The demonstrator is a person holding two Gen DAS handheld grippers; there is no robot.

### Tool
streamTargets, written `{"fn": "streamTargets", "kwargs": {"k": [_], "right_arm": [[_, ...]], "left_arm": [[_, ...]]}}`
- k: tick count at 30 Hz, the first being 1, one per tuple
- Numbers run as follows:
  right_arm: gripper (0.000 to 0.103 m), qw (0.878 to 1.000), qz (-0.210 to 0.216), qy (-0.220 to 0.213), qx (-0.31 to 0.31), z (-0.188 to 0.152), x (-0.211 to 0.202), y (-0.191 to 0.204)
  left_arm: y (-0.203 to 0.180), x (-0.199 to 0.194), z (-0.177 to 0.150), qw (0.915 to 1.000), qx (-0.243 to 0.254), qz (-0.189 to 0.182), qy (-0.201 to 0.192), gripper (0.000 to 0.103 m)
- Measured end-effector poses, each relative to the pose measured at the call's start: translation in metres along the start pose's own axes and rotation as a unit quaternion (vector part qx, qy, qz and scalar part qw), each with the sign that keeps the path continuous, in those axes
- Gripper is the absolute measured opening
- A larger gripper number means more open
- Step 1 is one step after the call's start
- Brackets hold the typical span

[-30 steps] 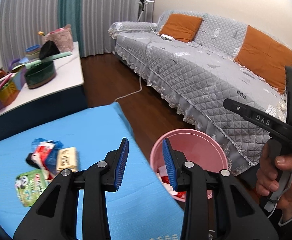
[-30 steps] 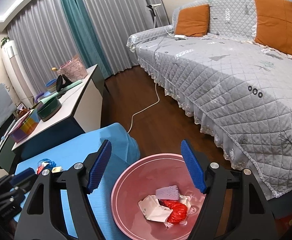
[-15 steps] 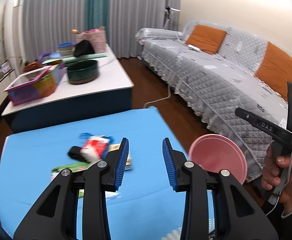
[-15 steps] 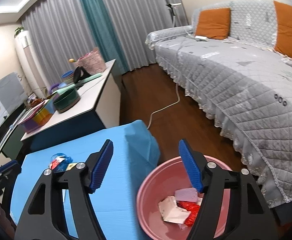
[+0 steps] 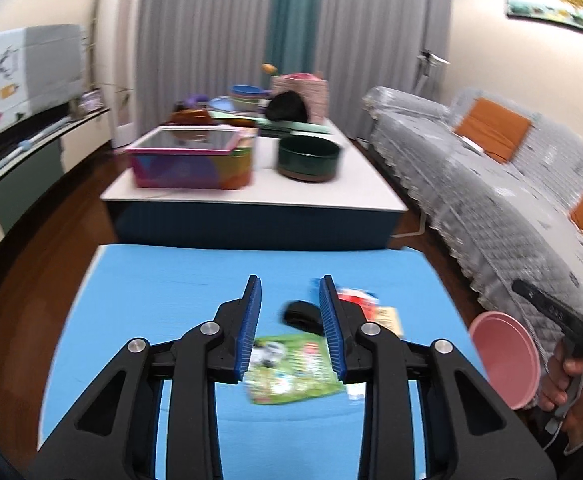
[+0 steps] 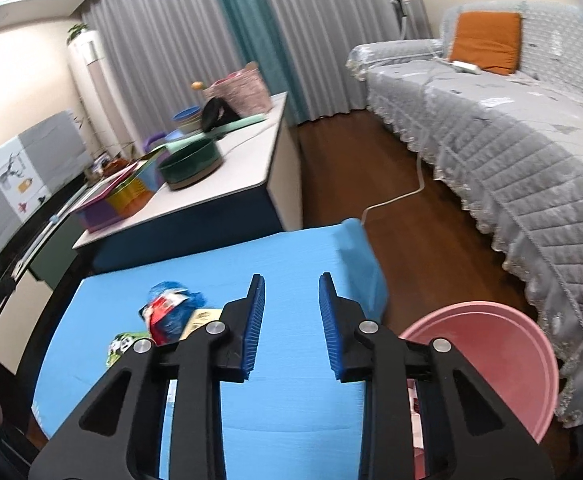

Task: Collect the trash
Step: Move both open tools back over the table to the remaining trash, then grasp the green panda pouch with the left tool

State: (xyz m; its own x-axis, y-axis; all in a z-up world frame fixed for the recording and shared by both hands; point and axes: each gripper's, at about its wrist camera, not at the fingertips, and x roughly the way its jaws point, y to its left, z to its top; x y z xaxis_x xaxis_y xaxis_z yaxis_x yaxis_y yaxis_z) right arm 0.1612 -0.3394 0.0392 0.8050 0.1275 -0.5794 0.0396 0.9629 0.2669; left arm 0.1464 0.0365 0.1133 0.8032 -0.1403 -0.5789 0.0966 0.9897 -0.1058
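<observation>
Blue desk cloth (image 5: pixel 163 292) carries the trash: green snack wrapper (image 5: pixel 291 368), black item (image 5: pixel 301 314), red packet (image 5: pixel 357 296) (blurred). Your left gripper (image 5: pixel 290 324) hangs over the wrapper, narrow and closing, empty. Your right gripper (image 6: pixel 291 320), likewise closing on nothing, sits beside the pink bin (image 6: pixel 491 344), whose contents are mostly hidden.
</observation>
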Motion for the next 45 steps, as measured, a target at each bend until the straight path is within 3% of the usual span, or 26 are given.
{"fn": "streamTargets", "kwargs": {"k": [5, 10, 16, 24, 29, 36, 45], "right_arm": [[0.029, 0.999, 0.017, 0.023, -0.016, -0.008, 0.023, 0.029], [0.030, 0.997, 0.031, 0.050, -0.040, -0.022, 0.047, 0.058], [0.033, 0.994, 0.034, 0.078, -0.072, -0.039, 0.074, 0.084], [0.062, 0.988, 0.027, 0.106, -0.112, -0.061, 0.110, 0.109], [0.068, 0.985, 0.023, 0.123, -0.123, -0.068, 0.128, 0.117], [0.071, 0.982, 0.007, 0.143, -0.125, -0.071, 0.147, 0.121], [0.071, 0.980, -0.001, 0.147, -0.135, -0.069, 0.149, 0.117]], "left_arm": [[0.040, 0.012, -0.001, 0.9994, -0.027, 0.018, 0.006, 0.028], [0.058, 0.046, -0.032, 0.9971, -0.059, 0.015, 0.045, 0.028], [0.053, 0.087, -0.064, 0.9932, -0.067, 0.009, 0.094, 0.028], [0.048, 0.112, -0.077, 0.9894, -0.062, 0.000, 0.131, 0.028], [0.048, 0.127, -0.083, 0.9852, -0.062, -0.005, 0.160, 0.029], [0.049, 0.143, -0.092, 0.9802, -0.064, -0.011, 0.187, 0.039], [0.039, 0.163, -0.100, 0.9755, -0.061, -0.016, 0.211, 0.039]]}}
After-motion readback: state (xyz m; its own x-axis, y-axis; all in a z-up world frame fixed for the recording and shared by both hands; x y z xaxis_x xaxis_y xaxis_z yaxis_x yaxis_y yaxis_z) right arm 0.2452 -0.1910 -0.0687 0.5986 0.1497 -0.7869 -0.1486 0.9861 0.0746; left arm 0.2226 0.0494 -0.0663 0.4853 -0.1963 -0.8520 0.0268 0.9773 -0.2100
